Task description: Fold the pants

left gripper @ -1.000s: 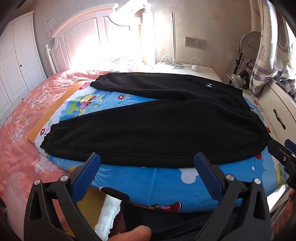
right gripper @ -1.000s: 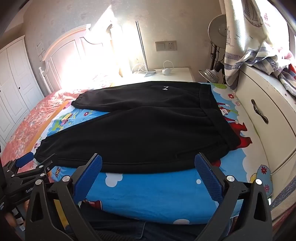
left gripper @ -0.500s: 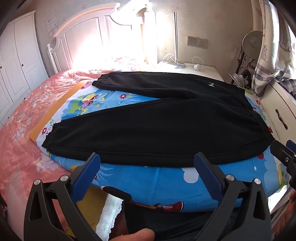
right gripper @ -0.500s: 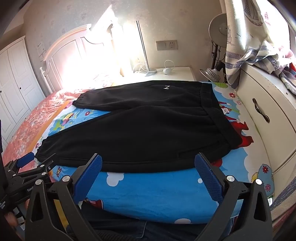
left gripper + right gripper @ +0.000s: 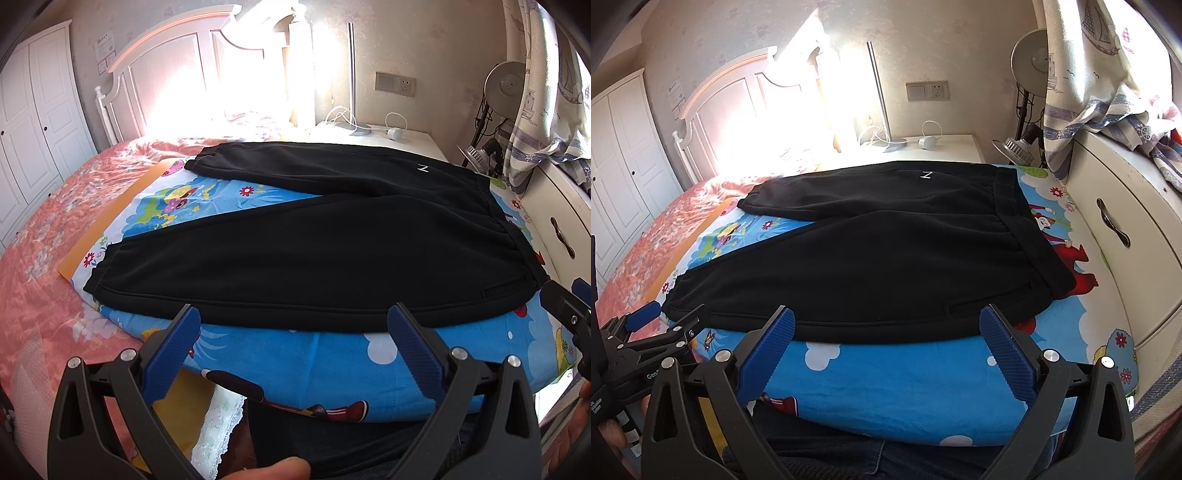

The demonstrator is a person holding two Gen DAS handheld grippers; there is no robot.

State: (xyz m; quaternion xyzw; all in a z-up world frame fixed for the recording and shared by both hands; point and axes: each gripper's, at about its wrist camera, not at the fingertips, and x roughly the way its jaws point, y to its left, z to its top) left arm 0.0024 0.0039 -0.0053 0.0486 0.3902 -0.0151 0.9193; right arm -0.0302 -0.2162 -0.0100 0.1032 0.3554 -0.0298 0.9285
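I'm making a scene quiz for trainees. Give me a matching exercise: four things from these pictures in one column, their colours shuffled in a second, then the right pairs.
1. pants
2. mat
3. bedspread
4. wardrobe

a. white
b. blue cartoon print
c. black
d. pink floral

Pairs: 1-c, 2-b, 3-d, 4-a
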